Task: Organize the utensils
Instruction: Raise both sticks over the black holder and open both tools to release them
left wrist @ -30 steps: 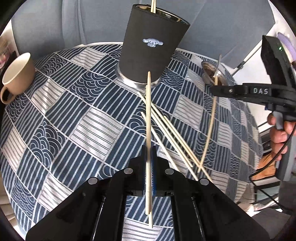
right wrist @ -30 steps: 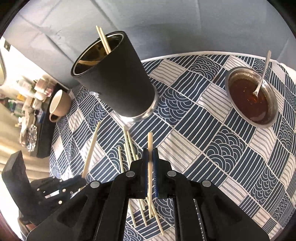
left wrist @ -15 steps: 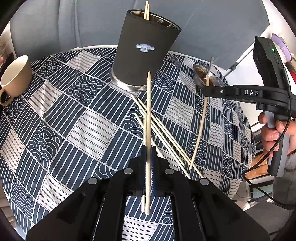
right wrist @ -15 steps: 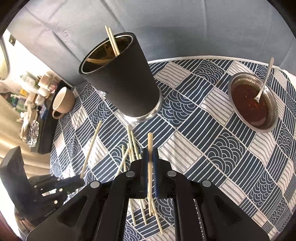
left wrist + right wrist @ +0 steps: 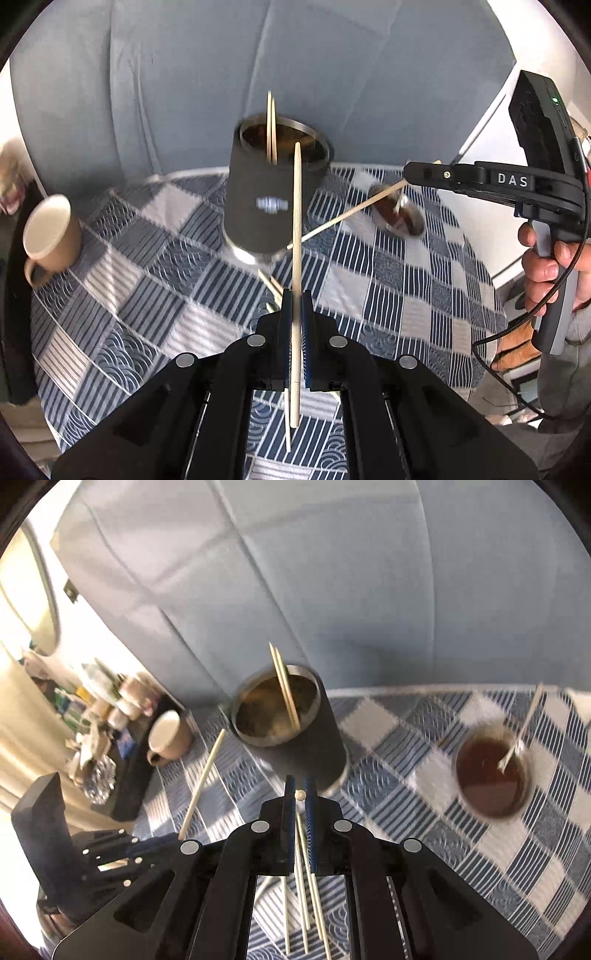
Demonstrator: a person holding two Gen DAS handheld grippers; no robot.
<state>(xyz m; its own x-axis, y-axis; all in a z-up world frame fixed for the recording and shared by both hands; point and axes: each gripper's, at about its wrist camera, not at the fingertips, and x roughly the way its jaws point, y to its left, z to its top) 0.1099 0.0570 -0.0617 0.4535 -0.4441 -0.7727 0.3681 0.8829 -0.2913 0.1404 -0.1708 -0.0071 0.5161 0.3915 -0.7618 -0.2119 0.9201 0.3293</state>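
Note:
A black tumbler (image 5: pixel 271 201) stands on the checked tablecloth with two chopsticks (image 5: pixel 271 127) in it; it also shows in the right wrist view (image 5: pixel 295 734). My left gripper (image 5: pixel 296 295) is shut on a chopstick (image 5: pixel 296 229) pointing up toward the tumbler's rim. My right gripper (image 5: pixel 300 781) is shut on a chopstick (image 5: pixel 300 794) seen end-on; in the left wrist view that gripper (image 5: pixel 410 173) holds the chopstick (image 5: pixel 347 218) slanted down-left, right of the tumbler. Several loose chopsticks (image 5: pixel 304 897) lie on the cloth below.
A beige mug (image 5: pixel 50 232) stands at the table's left edge. A metal bowl of brown sauce with a spoon (image 5: pixel 491 775) sits at the right. A grey sofa back (image 5: pixel 295 66) rises behind the table. A cluttered shelf (image 5: pixel 107 709) is at far left.
Both grippers have risen and tilted up with their chopsticks. The tumbler's open rim now shows. The right chopstick has swung from near vertical to a slant.

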